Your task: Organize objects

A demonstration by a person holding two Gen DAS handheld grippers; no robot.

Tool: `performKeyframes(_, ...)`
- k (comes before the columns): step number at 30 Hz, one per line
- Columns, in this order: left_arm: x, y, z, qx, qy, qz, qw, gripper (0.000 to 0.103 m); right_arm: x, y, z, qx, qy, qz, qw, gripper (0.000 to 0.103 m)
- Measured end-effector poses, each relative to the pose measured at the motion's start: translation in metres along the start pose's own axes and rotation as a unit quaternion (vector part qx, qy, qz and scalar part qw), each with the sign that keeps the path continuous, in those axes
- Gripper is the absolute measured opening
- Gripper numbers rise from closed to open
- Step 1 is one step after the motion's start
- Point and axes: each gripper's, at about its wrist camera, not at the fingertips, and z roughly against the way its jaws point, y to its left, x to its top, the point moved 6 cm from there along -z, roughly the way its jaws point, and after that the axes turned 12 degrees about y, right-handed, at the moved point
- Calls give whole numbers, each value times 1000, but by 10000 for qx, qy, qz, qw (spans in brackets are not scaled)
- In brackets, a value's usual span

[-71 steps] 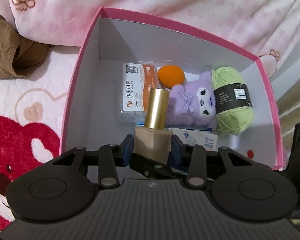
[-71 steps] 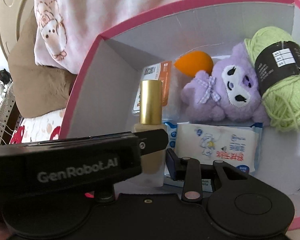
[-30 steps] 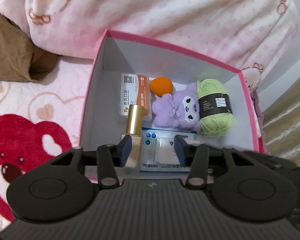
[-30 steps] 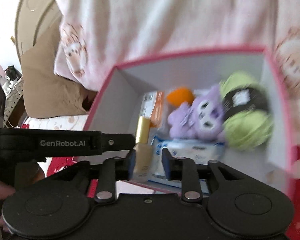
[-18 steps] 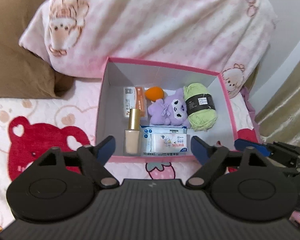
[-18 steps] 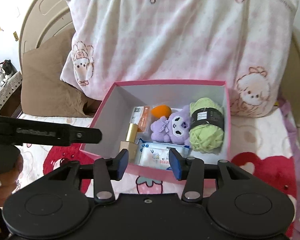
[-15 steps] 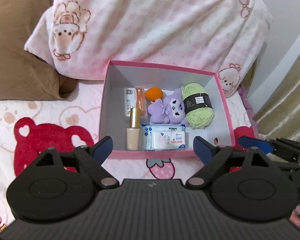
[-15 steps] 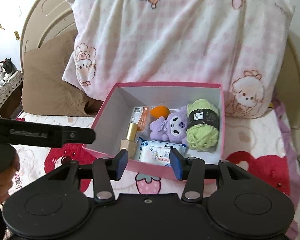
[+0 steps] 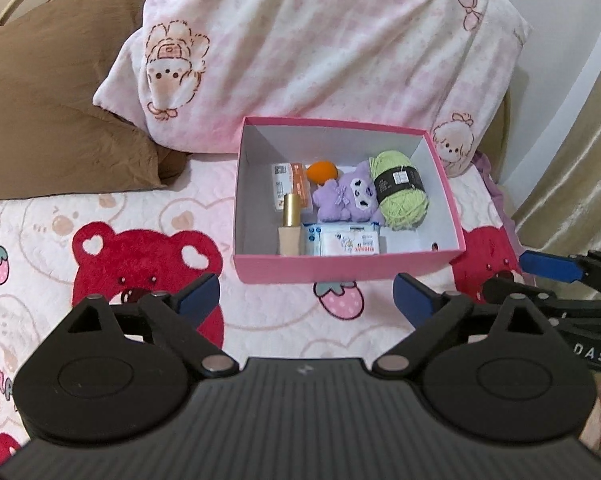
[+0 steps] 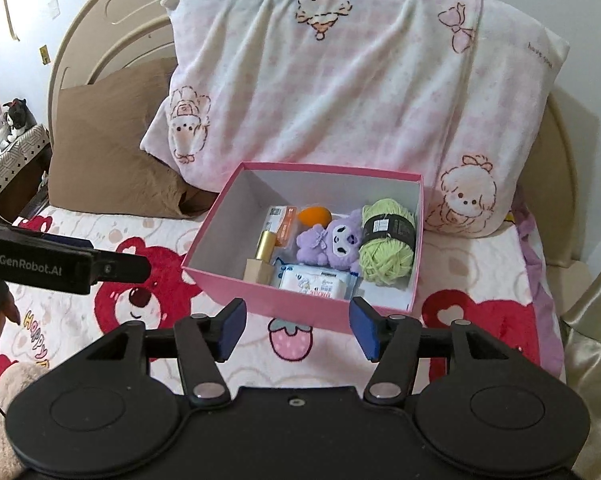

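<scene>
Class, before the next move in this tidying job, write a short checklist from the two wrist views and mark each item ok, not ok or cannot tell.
1. Left claw empty, jaws opening: ok.
2. Right claw empty, jaws opening: ok.
3. Gold-capped bottle upright inside pink box: ok.
4. Wipes pack, purple plush, green yarn inside box: ok.
5. Anything left to put away: cannot tell.

Pink cardboard box (image 9: 342,270), white inside; lime-green yarn ball (image 9: 400,198) with black band, purple plush toy (image 9: 346,198), orange sponge (image 9: 321,171), gold-capped beige bottle (image 9: 290,230); red-bear pink bedsheet (image 9: 140,248).
</scene>
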Motion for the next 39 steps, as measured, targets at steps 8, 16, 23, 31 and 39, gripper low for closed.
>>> performKeyframes(8,-32,-2,8,52,129,4,9999,98,-19,2,11,-159,47,-84,9998,69)
performKeyframes(16,-52,0,11,248,177,142,9994,99,-33,3,12,-406,69,-242,9989,90)
performKeyframes(23,-59,-2,10,344,194,181,9991,99,-38,-1,6,-507,237,-436,9975,92)
performKeyframes(31,-67,-6,0,362,441,222,9981,99,-44,-5,1,-570,367,-525,9963,92)
performKeyframes(39,-69,-8,-7,644,442,-65,9969,99,-48,-6,-10,-625,529,-531,9952,93)
